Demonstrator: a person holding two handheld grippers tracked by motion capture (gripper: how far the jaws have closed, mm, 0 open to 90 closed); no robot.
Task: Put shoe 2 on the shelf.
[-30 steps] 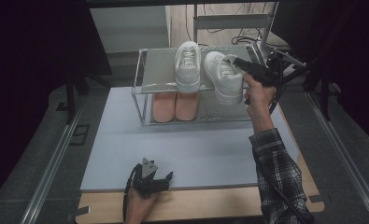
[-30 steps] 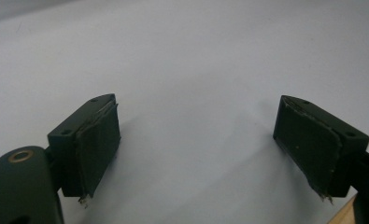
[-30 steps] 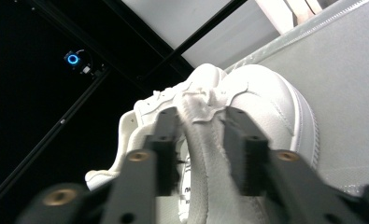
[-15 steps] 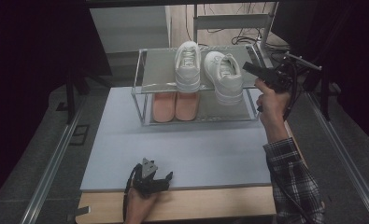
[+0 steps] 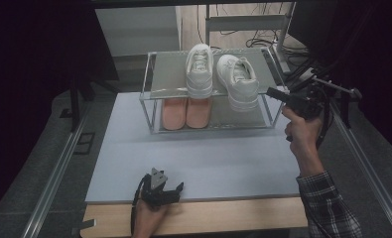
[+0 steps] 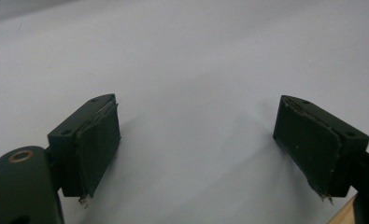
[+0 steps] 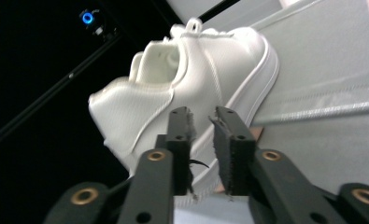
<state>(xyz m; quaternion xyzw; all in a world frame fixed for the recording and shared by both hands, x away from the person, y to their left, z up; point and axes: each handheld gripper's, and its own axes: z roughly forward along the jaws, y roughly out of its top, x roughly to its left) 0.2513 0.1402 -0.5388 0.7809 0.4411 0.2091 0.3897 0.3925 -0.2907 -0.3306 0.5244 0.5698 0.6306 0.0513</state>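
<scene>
Pink shoes half hidden under shelf

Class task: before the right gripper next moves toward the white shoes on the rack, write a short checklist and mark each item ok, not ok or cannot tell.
1. Right gripper free of any load: ok; jaws just closing, nothing between them.
2. Jaws wide enough to take the right shoe: not ok, narrow gap.
3. Right shoe fully on the rack: not ok, it overhangs the front edge.
4. Left shoe clear of it: ok, a gap shows.
5. Left gripper out of the way: ok, near the table's edge.
</scene>
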